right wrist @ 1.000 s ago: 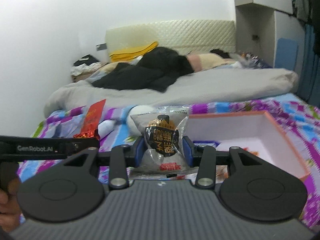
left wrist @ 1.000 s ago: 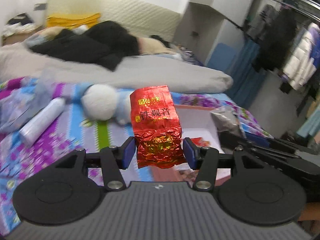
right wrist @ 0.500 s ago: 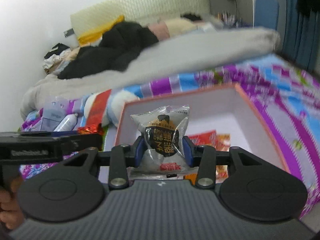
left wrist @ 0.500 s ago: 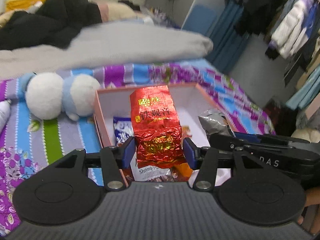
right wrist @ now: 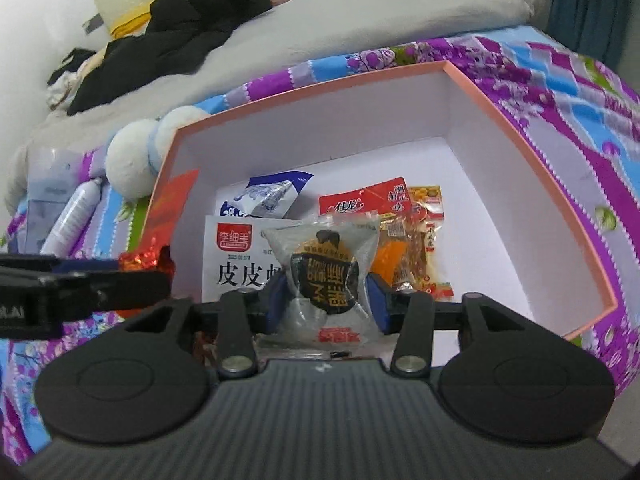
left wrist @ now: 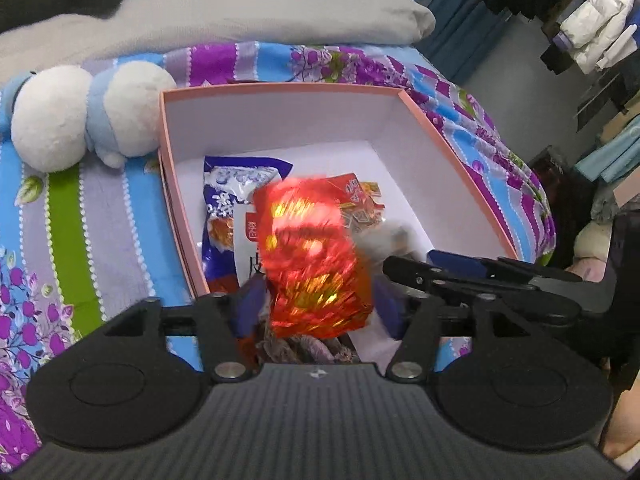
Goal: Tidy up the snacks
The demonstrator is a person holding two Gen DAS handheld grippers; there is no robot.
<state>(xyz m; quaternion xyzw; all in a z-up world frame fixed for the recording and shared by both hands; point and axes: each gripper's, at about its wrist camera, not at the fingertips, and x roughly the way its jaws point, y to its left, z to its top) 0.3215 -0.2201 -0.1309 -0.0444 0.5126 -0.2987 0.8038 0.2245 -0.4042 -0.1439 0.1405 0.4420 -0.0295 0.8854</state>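
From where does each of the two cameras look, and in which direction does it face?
Left wrist: on the left gripper, facing down into the pink box; red foil packet loose between opening jaws; right gripper at right.
Right wrist: on the right gripper, same box; clear bun packet between opening jaws.
Shared: box, plush toy.

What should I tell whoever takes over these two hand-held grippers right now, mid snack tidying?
Left hand-held gripper: jaws have just been opening; the blurred red foil packet sits loose between them, over the pink box.
Right hand-held gripper: jaws have just been opening too; the clear packet with dark label is between them, over the same box.
Done: several snack packets already lie in the box.
Left: let both packets drop in, then draw the grippers back.
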